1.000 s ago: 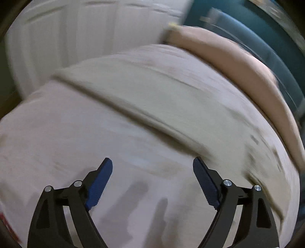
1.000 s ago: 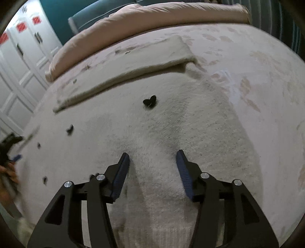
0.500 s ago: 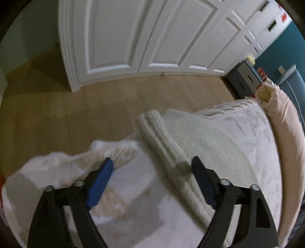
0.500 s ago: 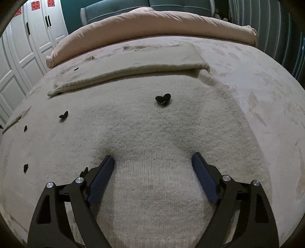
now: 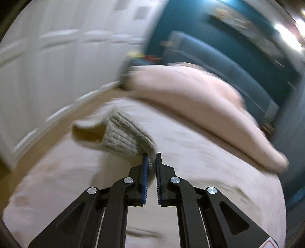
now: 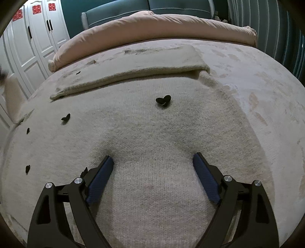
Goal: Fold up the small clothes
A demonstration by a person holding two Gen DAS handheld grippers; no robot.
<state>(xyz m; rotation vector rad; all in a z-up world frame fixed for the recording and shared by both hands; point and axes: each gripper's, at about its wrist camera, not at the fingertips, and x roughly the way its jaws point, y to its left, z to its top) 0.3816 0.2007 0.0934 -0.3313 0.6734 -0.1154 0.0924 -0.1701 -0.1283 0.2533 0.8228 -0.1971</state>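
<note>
A cream knit sweater (image 6: 152, 137) with small black heart patches lies flat on the bed, one sleeve folded across its far side (image 6: 133, 70). My right gripper (image 6: 152, 162) is open, its fingertips pressed down on the sweater's body. My left gripper (image 5: 151, 158) is shut on the ribbed cuff of the sweater's other sleeve (image 5: 122, 137) and holds it lifted above the bed; that view is blurred.
The bed has a pale patterned cover (image 6: 257, 91) and a pink duvet (image 6: 152, 24) rolled along its far side. White wardrobe doors (image 6: 34, 42) stand at the left, with a teal headboard (image 6: 171, 7) and wall behind.
My left gripper was open above the sleeve at the bed's edge; it has closed on the cuff and lifted it. My right gripper has opened wider and stays pressed on the sweater.
</note>
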